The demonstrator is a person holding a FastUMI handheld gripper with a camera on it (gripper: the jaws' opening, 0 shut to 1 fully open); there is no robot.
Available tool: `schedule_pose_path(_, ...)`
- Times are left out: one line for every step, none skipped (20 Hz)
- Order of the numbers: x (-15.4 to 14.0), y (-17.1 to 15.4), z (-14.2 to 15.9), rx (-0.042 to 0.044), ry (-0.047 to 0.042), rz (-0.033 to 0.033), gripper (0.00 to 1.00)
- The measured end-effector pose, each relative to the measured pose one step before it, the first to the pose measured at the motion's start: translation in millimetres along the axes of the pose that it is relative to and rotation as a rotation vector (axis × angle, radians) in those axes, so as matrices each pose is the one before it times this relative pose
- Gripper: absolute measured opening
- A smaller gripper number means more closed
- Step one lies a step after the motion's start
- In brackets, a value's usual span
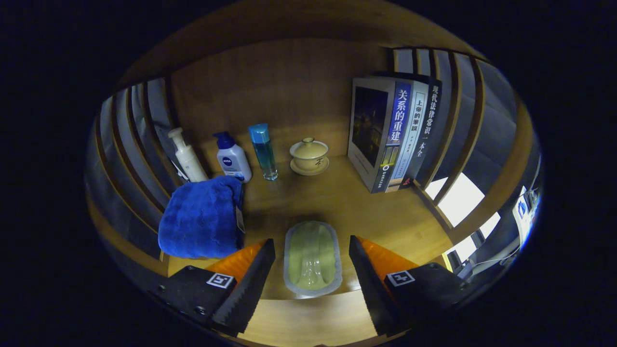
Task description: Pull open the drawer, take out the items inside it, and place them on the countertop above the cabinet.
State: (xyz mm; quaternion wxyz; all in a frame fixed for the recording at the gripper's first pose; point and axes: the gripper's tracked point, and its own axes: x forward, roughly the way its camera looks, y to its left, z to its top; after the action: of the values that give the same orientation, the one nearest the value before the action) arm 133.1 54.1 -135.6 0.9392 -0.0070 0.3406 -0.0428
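Loosely, tool (pixel 312 270) agape around packet (pixel 312 258).

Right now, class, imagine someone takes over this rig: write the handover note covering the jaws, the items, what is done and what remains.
Gripper: jaws open, holding nothing, either side of the pale green packet.
Packet: lying flat on the wooden countertop, near its front edge, touching neither finger.
Beyond it: blue towel, pump bottles, lidded cup, standing books.
Done: packet appears placed.
Left: back away; check whether the drawer holds anything more.
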Motion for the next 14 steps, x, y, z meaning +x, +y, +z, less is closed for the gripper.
schedule_pose_path(-3.34, -2.55, 0.25, -0.00596, -0.02028, -0.00441, 0.99)
schedule_pose_path(-4.99, -1.47, 0.02, -0.00763, -0.02266, -0.00334, 0.99)
schedule_pose_path(-5.12, -1.29, -1.11, -0.00751, -0.02222, -0.00133, 0.99)
schedule_pose_path(-6.23, -0.20, -1.14, -0.00459, -0.02253, 0.00169, 0.99)
schedule_pose_path(-6.78, -0.29, -1.40, -0.00137, -0.02058, 0.00466, 0.99)
schedule_pose_path(-7.95, 0.13, -2.61, 0.00378, -0.01966, 0.00553, 0.99)
schedule_pose_path(-8.27, 1.31, -1.84, 0.00861, -0.02000, 0.00998, 1.00)
schedule_pose_path(-5.66, 1.16, -1.71, 0.00907, -0.02028, 0.01495, 1.00)
schedule_pose_path(-6.69, 1.42, -2.35, 0.00902, -0.01903, 0.01225, 1.00)
schedule_pose_path(-7.78, -0.01, -0.84, 0.00162, -0.02053, 0.00775, 0.99)
schedule_pose_path(-8.19, -0.86, -0.71, -0.00947, -0.02281, 0.00249, 0.99)
schedule_pose_path(-7.68, -2.30, -0.30, -0.01594, -0.02895, -0.00327, 0.99)
schedule_pose_path(-8.02, -2.06, 1.83, -0.01813, -0.03487, -0.00449, 1.00)
schedule_pose_path(-8.36, -1.71, 0.74, -0.01685, -0.03582, -0.00699, 0.99)
